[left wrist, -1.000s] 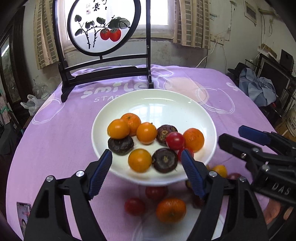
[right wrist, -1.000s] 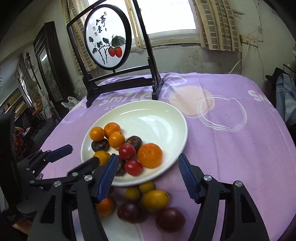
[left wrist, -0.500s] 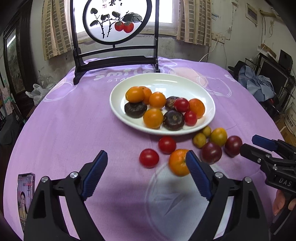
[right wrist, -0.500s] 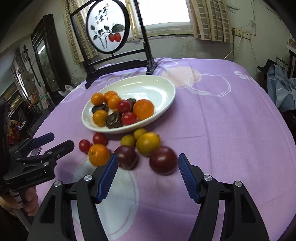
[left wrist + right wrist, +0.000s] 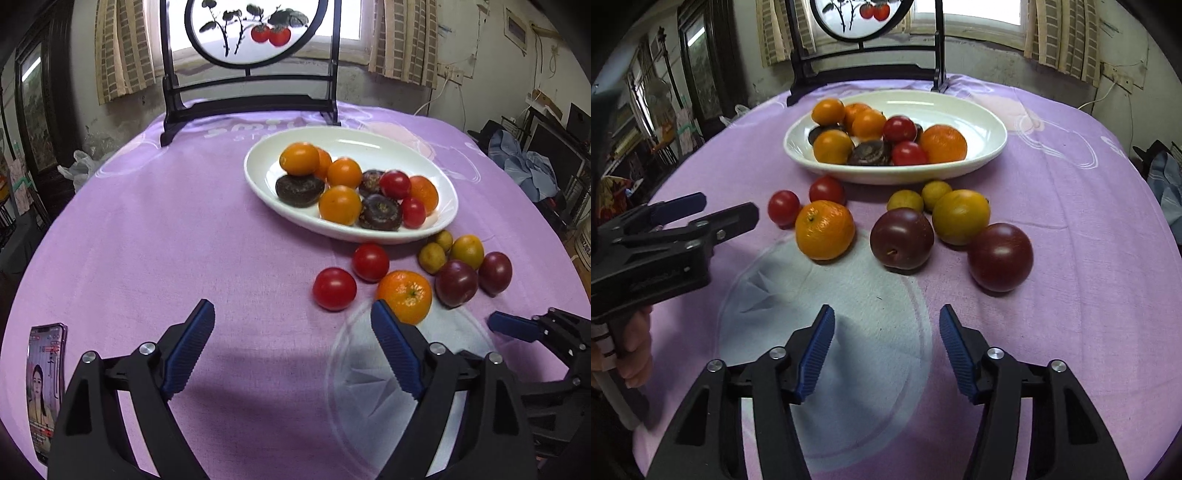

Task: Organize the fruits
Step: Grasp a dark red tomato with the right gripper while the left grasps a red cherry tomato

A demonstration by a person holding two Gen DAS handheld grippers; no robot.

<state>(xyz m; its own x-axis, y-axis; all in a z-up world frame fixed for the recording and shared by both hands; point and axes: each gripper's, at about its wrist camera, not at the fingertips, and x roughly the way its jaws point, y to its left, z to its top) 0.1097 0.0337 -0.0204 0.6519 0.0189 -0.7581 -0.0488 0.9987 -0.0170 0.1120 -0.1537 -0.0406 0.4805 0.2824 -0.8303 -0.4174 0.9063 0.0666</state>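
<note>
Right wrist: glossy dark-purple plum (image 5: 901,239), stem indent visible.

A: Any writing you can read?

B: White letters "smil" on the purple tablecloth (image 5: 229,132), just behind the plate (image 5: 258,177), with a smaller line under them too blurred to read.

A: The phone (image 5: 44,387)?

B: Its screen text is too small to read.
</note>
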